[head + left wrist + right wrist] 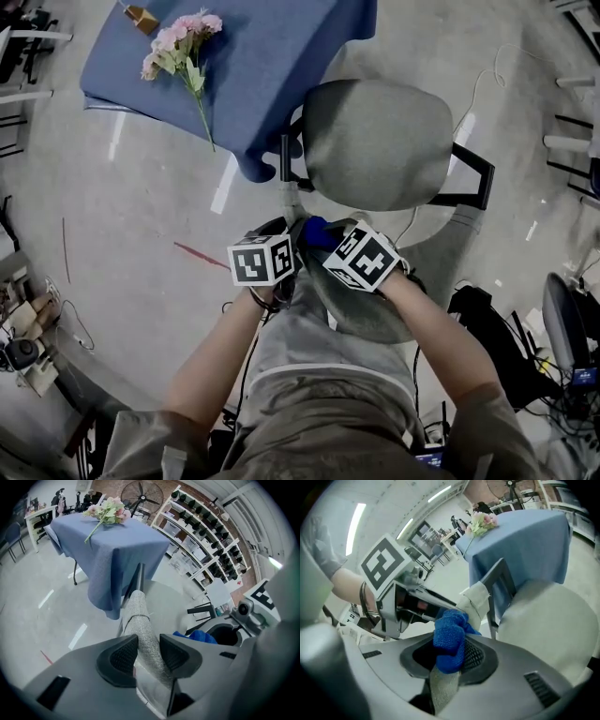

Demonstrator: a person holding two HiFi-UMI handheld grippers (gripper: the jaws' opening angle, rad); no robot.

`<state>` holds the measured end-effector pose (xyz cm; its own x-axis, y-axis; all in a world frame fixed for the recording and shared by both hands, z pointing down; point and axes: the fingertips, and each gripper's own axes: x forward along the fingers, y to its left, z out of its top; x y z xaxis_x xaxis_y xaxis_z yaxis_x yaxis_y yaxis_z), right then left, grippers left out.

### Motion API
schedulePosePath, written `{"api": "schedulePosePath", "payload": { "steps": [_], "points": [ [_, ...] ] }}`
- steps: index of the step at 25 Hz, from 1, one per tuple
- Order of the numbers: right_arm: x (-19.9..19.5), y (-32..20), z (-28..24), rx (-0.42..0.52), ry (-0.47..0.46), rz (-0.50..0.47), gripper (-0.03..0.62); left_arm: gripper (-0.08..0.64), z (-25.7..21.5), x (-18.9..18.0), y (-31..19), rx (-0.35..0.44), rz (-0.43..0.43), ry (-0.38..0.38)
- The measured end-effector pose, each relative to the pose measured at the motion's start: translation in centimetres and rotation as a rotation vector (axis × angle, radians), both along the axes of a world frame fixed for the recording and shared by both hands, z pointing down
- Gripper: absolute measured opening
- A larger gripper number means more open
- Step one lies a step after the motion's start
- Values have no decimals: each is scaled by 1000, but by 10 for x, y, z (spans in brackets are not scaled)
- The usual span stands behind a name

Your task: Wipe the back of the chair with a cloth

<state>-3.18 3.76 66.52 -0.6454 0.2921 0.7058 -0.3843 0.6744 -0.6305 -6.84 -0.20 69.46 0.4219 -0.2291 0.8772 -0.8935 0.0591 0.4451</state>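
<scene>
Status: left gripper [146, 652] clamped on the top edge of the chair back [139, 616]. The right gripper [449, 657] is closed on the cloth [449, 634] at the same edge. Cloth looks soft, light and bunchy, so grip the wad. The back looks padded and firm, but the chair may swivel.

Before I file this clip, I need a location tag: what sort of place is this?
Probably a lab or workshop room: stocked shelving racks, a big standing fan, and an office chair on a bare, shiny floor.
</scene>
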Motion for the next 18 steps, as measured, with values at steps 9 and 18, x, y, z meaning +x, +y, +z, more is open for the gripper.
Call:
{"api": "schedulePosePath", "payload": {
  "steps": [9,18],
  "points": [
    [109,73,9,-73,157,-218,109,167,1,0,1,3,21,3],
    [322,7,31,23,713,-315,107,166,1,1,0,6,15,-4]
  ]
}}
